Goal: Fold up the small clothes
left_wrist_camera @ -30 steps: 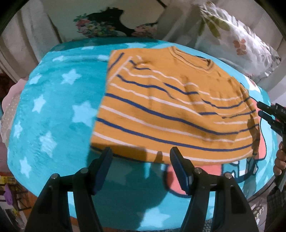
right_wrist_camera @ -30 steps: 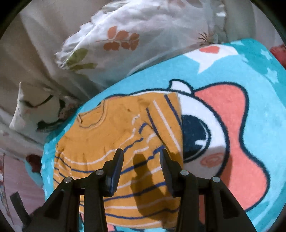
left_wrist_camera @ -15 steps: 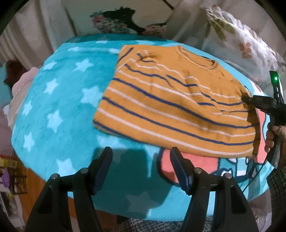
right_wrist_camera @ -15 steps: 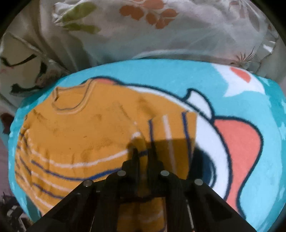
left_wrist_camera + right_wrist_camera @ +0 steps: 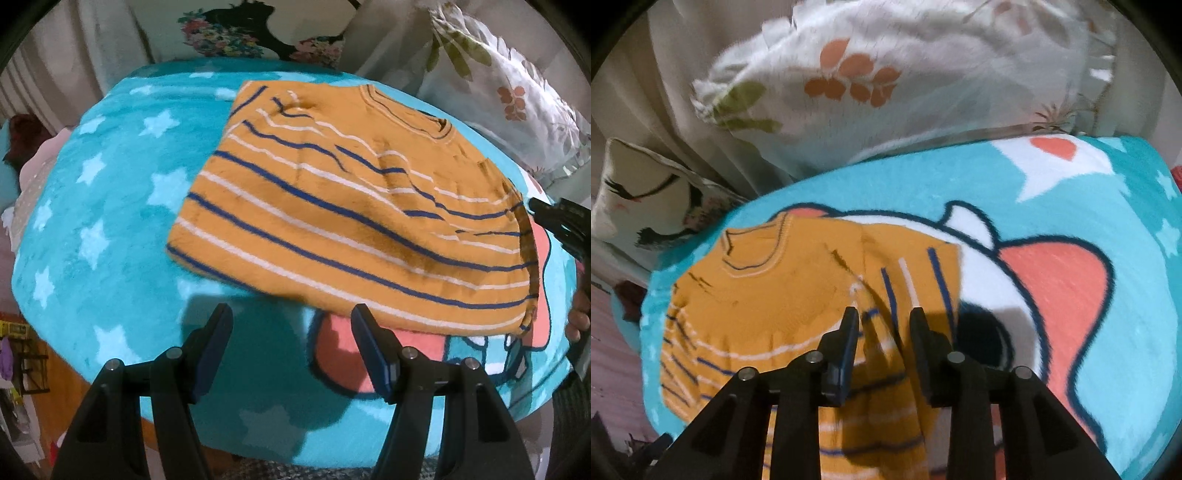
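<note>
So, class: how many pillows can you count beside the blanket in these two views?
2. A white leaf-print pillow lies past the blanket's far edge, above the orange sweater; a bird-print pillow sits left of it. More may be hidden outside the views.

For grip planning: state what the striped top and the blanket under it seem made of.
Striped top: likely soft cotton knit, matte; ribbed collar, limp wrinkles. Blanket: probably plush fleece, fuzzy nap blurring its printed stars.

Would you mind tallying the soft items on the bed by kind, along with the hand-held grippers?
Striped orange sweater: 1
Blue star blanket: 1
Pillows: 2, leaf-print and eyelash-print
Hand-held grippers: 2, left and right
Total: 6
</note>
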`<state>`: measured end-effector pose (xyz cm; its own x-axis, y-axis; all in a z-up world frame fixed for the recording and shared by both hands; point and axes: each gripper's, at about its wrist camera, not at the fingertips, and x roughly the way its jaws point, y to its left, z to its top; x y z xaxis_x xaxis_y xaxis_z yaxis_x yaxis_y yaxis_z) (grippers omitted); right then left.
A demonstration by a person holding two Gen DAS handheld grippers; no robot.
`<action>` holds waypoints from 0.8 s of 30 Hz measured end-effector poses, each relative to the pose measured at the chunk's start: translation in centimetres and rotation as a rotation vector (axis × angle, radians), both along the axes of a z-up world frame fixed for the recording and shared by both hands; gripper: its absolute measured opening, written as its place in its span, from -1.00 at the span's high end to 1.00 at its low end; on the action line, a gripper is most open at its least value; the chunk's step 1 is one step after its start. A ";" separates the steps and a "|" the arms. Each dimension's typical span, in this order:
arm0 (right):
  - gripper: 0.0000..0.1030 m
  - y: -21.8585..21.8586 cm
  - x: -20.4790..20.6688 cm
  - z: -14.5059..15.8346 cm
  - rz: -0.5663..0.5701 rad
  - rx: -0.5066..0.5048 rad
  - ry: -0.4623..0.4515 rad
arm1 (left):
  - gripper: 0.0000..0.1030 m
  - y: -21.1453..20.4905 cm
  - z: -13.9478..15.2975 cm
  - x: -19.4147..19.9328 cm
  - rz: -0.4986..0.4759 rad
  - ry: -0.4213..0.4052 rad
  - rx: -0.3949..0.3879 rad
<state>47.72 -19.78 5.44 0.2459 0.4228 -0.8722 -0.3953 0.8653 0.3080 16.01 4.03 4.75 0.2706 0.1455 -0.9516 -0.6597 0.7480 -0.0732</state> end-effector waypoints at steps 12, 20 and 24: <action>0.21 -2.9 -4.0 -0.5 -0.048 -0.034 0.033 | -0.34 2.5 -4.0 2.1 -0.042 0.079 -0.025; 0.17 -2.0 -5.4 0.5 -0.082 -0.021 0.030 | -0.35 4.8 -0.8 0.2 -0.021 -0.008 -0.025; 0.13 0.1 -6.8 1.5 -0.060 -0.016 0.006 | -0.35 7.1 0.3 -0.5 -0.008 -0.031 -0.009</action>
<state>40.87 -19.66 6.94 0.2655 0.3934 -0.8802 -0.3410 0.8923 0.2959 15.46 11.14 5.03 0.3009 0.1348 -0.9441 -0.6511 0.7524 -0.1001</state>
